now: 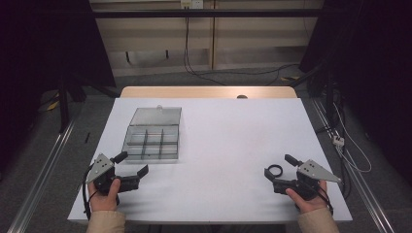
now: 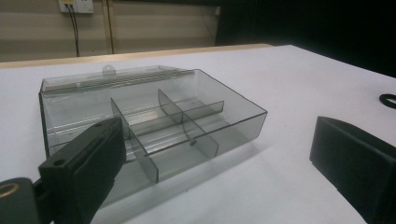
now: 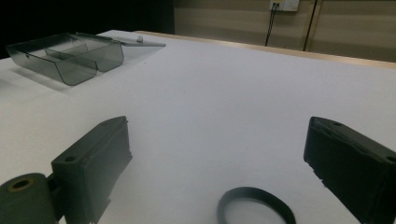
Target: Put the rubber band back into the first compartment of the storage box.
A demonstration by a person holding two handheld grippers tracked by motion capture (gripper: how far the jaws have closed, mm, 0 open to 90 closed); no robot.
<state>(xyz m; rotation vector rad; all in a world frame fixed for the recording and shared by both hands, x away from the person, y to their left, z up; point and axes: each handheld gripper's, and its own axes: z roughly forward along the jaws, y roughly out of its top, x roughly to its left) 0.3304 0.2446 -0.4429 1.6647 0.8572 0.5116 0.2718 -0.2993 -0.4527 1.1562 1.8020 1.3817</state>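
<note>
While no readable writing shows on anything, the ring [image 1: 275,170] lies on the table [image 1: 218,136] just ahead of the right gripper [image 1: 270,178], whose jaws gape empty. Left gripper [image 1: 137,175], also released, faces the open box [image 1: 151,141]; its view shows dividers.

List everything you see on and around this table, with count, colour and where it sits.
Compartment box: one, clear smoky grey plastic, lid open and laid back, left part of the table, compartments look empty.
Ring: one, black, flat on the table near the right front, just ahead of the right tongs.
Table: one, white top with a wooden far edge.
Wall socket: one, white, on the far wall, cables hanging down.
Left tongs: one, black with grey plate, open, near the box's front, holding nothing.
Right tongs: one, black with grey plate, open, holding nothing.
Hands: two, beige sleeves, at the near edge.
</note>
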